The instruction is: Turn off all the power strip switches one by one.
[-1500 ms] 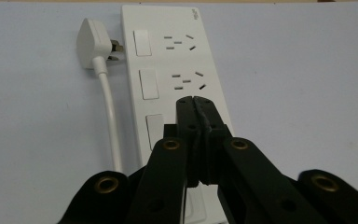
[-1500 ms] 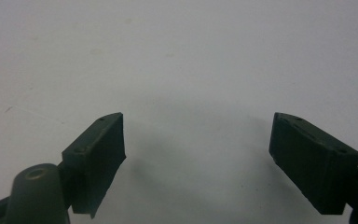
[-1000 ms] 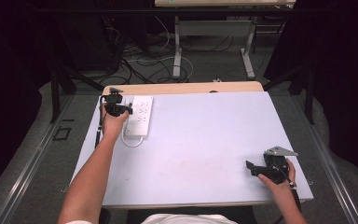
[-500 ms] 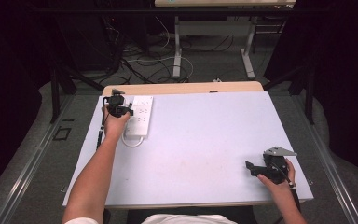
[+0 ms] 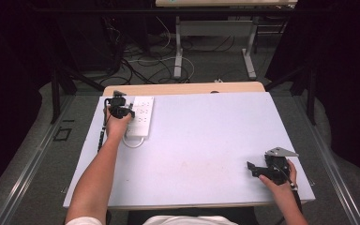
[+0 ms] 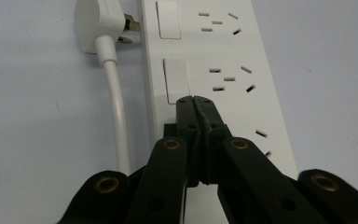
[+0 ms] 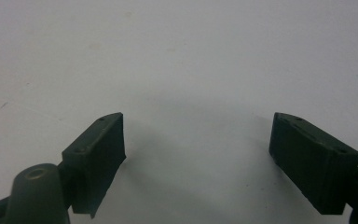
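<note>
— Two grippers, and they're doing very different things. Nearest the person, the right gripper (image 5: 253, 168) rests on the near right part of the table (image 5: 206, 154), jaws spread wide with nothing between them but bare white surface

— Why park it there?

— My guess is it simply isn't needed; it sits well apart from the work, out of the way, and its own view looks at blank tabletop

— And farther out?

— At the far left corner lies a white power strip (image 5: 139, 116), flat on the table, lengthwise away from the person. The left gripper (image 6: 196, 99) has its jaws pressed together, empty, and the joined tips sit at the lower edge of a rocker switch (image 6: 175, 80) on the strip's left side. Whether they touch it or hover just above, I can't tell

— Closed jaws with nothing in them?

— That makes sense for pushing: shut, the two tips make one narrow, stiff point, small enough to press a single switch without catching the sockets (image 6: 230, 78) beside it

— Anything beyond that switch?

— A second switch (image 6: 168, 18) farther along the strip, and just left of it a white plug (image 6: 97, 23) lying loose on the table, its prongs pointing at the strip's side. Its cord (image 6: 116, 107) runs back toward the camera alongside the strip. The plug is not in any socket
</note>
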Demonstrator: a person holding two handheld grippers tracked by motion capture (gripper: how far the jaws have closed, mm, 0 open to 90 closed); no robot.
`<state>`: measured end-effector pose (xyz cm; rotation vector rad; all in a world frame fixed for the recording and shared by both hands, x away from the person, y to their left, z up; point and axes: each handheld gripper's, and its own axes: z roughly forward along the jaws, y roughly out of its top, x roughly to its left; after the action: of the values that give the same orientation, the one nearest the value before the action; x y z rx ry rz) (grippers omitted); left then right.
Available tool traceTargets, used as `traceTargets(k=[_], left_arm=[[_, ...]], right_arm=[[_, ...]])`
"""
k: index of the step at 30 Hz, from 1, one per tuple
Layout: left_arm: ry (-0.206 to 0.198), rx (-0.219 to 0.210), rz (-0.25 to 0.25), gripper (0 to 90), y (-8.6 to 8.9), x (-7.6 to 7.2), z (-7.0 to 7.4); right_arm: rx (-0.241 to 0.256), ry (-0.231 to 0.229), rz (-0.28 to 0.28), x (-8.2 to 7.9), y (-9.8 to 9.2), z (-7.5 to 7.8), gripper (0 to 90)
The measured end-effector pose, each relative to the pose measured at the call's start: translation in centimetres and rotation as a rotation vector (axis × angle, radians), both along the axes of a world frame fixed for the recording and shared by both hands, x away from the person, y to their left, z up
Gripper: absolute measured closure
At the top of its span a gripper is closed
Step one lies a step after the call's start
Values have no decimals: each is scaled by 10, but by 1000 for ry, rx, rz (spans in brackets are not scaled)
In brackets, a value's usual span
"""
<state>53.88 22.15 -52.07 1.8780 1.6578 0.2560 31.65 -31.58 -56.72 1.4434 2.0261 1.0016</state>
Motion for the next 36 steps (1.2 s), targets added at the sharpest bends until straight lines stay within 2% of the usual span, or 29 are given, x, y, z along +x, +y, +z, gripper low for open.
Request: traceTargets(k=[16,17,21,25,31,33,36], left_arm=[[-8,-7,4,900,1,1,-4],[-16,-24,11,900,1,1,-5],[-15,-26,14,900,1,1,-5],[1,-20,5,900,2,2,-4],[-11,-24,17,900,1,4,-3],[-4,-24,0,900,2,4,0],[-16,-27,8,900,0,5,4]], right_arm=[[-2,-1,-1,0,-1,0,177],[1,1,-4,0,0,1,177],[-2,-1,-3,0,-1,0,176],[-2,0,-3,0,-1,0,177],[4,2,-12,-1,-1,1,177],[2,3,-8,-1,-1,0,177],[1,4,-11,0,-1,0,177]])
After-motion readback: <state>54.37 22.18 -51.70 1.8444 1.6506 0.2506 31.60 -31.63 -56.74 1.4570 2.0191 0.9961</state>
